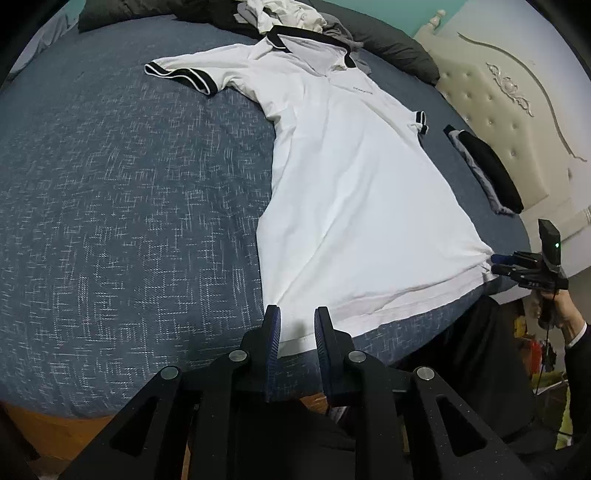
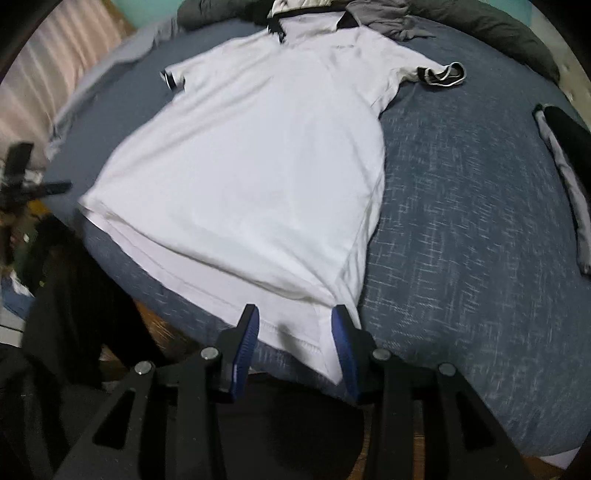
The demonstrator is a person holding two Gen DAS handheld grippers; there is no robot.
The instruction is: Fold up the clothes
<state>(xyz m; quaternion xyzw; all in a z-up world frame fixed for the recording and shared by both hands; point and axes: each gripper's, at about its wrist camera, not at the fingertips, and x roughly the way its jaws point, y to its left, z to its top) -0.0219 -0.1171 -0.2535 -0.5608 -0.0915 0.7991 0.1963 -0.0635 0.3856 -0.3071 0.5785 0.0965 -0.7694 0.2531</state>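
The left gripper (image 1: 297,321) is nearest in the left wrist view. Its two blue-padded fingers stand a little apart, and the near left corner of the white polo shirt (image 1: 347,177) lies in the gap between them. The pads do not press the cloth, so it holds nothing.

The right gripper (image 2: 293,321) is nearest in the right wrist view. Its fingers are spread wider. The near right corner of the shirt's bottom edge lies between them, and the right finger (image 2: 345,332) sits right at the side seam. It is not squeezing the cloth. In the left wrist view this gripper (image 1: 498,263) shows at the right, with its tips at the shirt's corner and a hand (image 1: 554,314) holding its handle.

The shirt lies flat, front up, on the blue bed cover (image 1: 110,206). Its bottom edge is near the bed's near edge. Its black collar (image 1: 310,38) points to the far side, and both short sleeves with black cuffs are spread out.

To the right, apart from the shirt, lies a folded dark and grey garment (image 1: 484,170). At the far edge, just past the collar, sits a pile of clothes (image 1: 284,13) and a dark pillow (image 1: 391,48). A cream padded headboard (image 1: 506,110) stands at the right.
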